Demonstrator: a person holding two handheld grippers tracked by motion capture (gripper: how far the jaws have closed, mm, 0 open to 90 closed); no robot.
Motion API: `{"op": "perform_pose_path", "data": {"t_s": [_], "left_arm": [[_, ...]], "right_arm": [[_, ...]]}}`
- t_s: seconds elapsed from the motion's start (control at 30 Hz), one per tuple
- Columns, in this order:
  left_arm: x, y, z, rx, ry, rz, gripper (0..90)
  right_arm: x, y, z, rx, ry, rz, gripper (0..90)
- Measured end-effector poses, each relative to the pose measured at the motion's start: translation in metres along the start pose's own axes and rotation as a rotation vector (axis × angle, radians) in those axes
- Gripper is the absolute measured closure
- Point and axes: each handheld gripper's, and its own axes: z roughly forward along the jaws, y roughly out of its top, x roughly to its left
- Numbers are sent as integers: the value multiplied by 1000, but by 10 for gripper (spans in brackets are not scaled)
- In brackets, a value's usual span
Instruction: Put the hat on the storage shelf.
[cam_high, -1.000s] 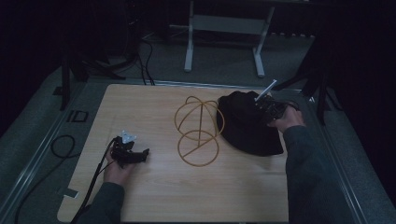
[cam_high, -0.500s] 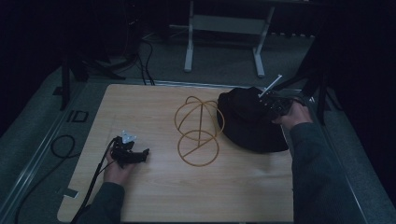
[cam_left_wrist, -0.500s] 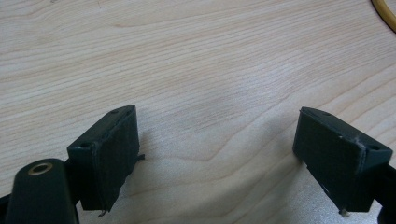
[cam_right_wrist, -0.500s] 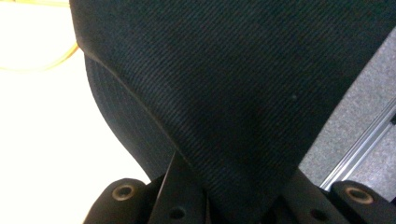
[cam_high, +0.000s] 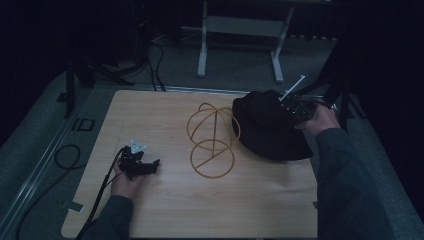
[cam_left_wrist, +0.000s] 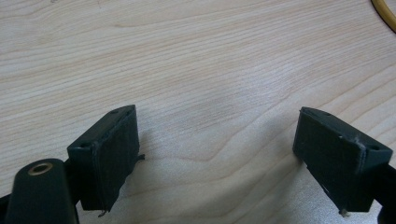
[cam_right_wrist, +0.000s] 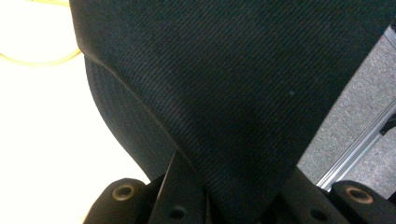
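A black fabric hat (cam_high: 267, 127) lies at the right of the wooden table (cam_high: 165, 210), its far edge lifted. My right gripper (cam_high: 295, 111) is shut on the hat's brim; in the right gripper view the black cloth (cam_right_wrist: 224, 84) runs down between the jaws. A yellow wire hat stand (cam_high: 212, 142) of looped rings stands in the middle of the table, just left of the hat. My left gripper (cam_high: 150, 165) rests low at the table's left front, open, with bare wood between its pads (cam_left_wrist: 107, 158).
A white metal frame (cam_high: 240, 30) stands on the grey floor beyond the table. Cables (cam_high: 65, 155) lie on the floor at the left. A metal rail (cam_right_wrist: 359, 144) runs along the table's right edge.
My right gripper has moved right and slightly away, drawing the hat's edge with it. The left gripper has stayed put.
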Motion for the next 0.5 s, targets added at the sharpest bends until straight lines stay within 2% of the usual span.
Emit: {"op": "perform_pose_path", "data": {"t_s": [0.5], "left_arm": [[0, 0, 0, 2, -1, -1, 148]], "right_arm": [[-3, -1, -22, -30, -11, -21, 877]]}}
